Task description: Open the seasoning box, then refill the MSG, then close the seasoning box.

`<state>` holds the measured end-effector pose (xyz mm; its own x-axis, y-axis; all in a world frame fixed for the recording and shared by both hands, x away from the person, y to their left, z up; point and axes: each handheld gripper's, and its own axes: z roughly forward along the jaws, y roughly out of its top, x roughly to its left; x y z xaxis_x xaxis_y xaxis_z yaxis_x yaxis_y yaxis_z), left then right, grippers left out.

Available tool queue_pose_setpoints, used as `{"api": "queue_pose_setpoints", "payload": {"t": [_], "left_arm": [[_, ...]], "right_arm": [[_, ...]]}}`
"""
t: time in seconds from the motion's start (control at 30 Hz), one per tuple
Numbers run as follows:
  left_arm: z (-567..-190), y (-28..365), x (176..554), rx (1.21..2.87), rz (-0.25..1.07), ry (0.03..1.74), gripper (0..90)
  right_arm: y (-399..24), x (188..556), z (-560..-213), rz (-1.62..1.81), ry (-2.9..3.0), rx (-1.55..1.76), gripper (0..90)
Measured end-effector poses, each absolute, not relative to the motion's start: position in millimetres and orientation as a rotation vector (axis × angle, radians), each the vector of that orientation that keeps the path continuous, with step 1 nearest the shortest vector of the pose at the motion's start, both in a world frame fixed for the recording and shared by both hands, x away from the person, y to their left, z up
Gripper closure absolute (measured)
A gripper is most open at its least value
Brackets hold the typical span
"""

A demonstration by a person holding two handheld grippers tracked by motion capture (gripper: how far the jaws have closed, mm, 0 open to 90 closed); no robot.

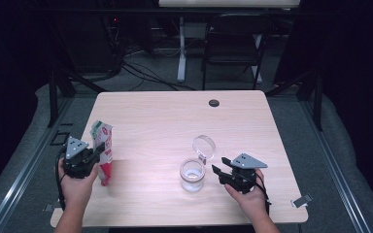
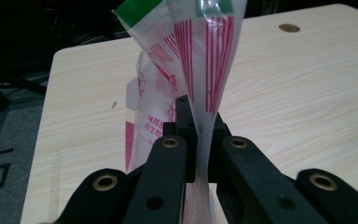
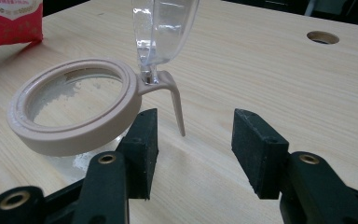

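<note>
Item 1: bag (image 1: 103,151), red-and-white printed plastic with a green top strip. Location: well left of the jar (image 1: 192,174), raised on end at the surface's (image 1: 175,116) left edge. Soft, thin, crinkly film; likely light, contents settled low, so it should sag and swing below the hold. Left claw (image 1: 96,149) is clenched on a gathered fold of the film (image 2: 200,140); a pinch of bunched film near the top looks the best purchase, since flat film may slip.

Item 2: jar, clear, rigid, probably breakable, some white powder inside. Hinged lid (image 1: 204,145) stands open behind its beige rim (image 3: 70,112). Right claw (image 3: 193,149) sits just right of the jar, released, nothing between its jaws.
</note>
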<state>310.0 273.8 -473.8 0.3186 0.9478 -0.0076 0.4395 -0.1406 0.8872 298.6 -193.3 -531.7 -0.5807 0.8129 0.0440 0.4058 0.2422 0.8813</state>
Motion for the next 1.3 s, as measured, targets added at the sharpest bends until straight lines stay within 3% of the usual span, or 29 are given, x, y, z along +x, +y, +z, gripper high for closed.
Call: {"api": "queue_pose_setpoints", "payload": {"t": [0.4,0.93,1.07,1.3], "left_arm": [[-457,259,299,1.705,0.664,1.146,90.0],[-458,168,304,1.871,0.494,0.789,90.0],[-460,151,301,1.913,0.456,0.689,90.0],[-467,152,291,1.921,0.412,0.645,90.0]], "right_arm": [[-193,299,-532,1.291,2.094,1.115,50.7],[-205,288,-517,1.365,2.036,1.094,53.5],[-211,281,-513,1.388,2.055,1.108,60.0],[-215,275,-495,1.457,2.037,1.045,62.8]]}}
